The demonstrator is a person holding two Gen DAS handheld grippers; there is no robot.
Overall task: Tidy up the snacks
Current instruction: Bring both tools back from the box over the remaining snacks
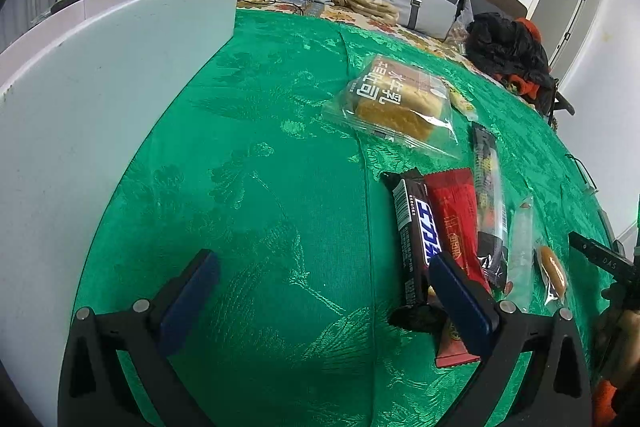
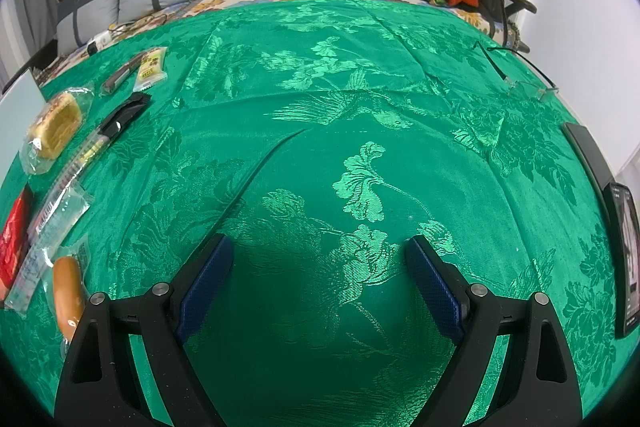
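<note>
Both grippers hang over the green cloth with jaws spread wide and nothing between them; the left gripper is beside the row of snacks, the right gripper is over bare cloth well to the right of them. The snacks lie in a loose row: a brown bar touching a red pack, then a long clear stick, a clear sachet and a small bun, with a bread bag farther off. A white box stands to the left, likely where they go. The left gripper's right pad already overlaps the near end of the brown bar and red pack, so that bar looks like the first pick. To do it well, I would slide the left gripper right until the bar sits midway between the pads, line the jaws across its narrow width, and come down so one pad slips into the seam between bar and red pack rather than catching both. The cloth is slick and creased, so press lightly to avoid bunching it. Wrappers are thin and crinkly; grip the body, not the crimped end, or it may slide out during the carry to the box. The right gripper can take the bun side.
</note>
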